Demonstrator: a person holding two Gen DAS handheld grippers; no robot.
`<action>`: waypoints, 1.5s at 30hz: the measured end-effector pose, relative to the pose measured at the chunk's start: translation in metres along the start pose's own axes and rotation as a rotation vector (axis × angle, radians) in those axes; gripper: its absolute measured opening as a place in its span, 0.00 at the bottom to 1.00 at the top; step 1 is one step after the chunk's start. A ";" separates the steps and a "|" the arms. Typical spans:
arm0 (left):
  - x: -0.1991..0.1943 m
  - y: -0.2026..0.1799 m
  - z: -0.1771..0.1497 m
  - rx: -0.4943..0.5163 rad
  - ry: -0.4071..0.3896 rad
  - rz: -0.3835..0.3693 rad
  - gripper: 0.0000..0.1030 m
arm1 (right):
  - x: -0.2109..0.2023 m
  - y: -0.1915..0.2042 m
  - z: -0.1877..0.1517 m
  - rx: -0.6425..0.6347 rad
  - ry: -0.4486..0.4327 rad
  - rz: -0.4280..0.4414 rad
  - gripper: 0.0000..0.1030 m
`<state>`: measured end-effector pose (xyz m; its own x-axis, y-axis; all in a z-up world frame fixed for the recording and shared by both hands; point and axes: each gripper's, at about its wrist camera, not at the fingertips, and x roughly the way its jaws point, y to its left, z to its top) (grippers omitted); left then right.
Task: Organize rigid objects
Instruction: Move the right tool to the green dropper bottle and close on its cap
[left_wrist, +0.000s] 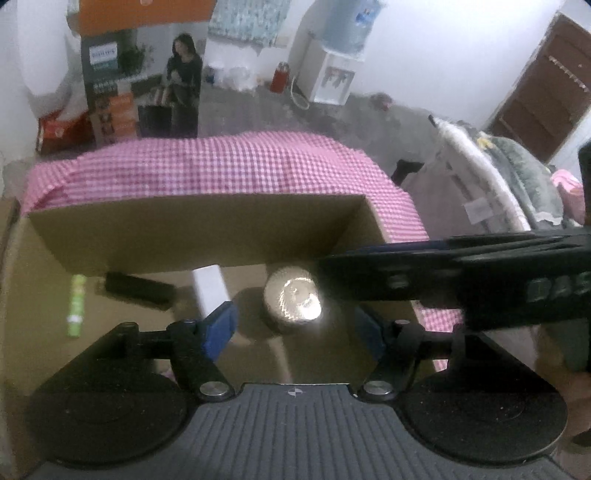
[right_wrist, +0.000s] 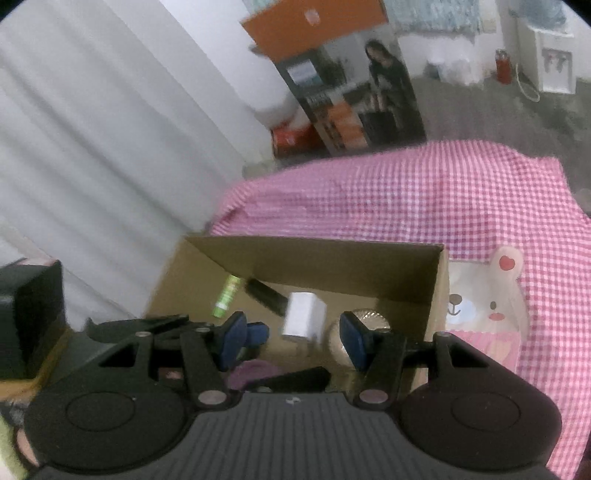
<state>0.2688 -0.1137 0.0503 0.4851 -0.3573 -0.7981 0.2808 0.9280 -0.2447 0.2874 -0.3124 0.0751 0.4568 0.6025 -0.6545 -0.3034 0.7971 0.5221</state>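
Both wrist views look steeply down, close, into the same cardboard box (left_wrist: 207, 229) on checked cloth (right_wrist: 424, 199).

We could read 1 brand name, "PHILIPS", printed in pale letters on the dark upper panel of a tall product carton (left_wrist: 110, 77) standing on the floor. Smaller print below it was too blurred for us to read.
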 end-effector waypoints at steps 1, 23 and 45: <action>-0.009 0.001 -0.004 0.004 -0.013 -0.002 0.70 | -0.011 0.004 -0.006 0.000 -0.025 0.016 0.57; -0.124 0.035 -0.172 0.086 -0.260 0.002 0.77 | -0.086 0.089 -0.170 -0.027 -0.215 0.152 0.58; -0.044 0.064 -0.224 0.132 -0.258 0.075 0.52 | 0.042 0.157 -0.172 -0.348 -0.042 0.011 0.46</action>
<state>0.0799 -0.0151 -0.0536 0.6982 -0.3190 -0.6409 0.3335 0.9371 -0.1031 0.1156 -0.1553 0.0353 0.4842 0.6146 -0.6228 -0.5719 0.7610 0.3064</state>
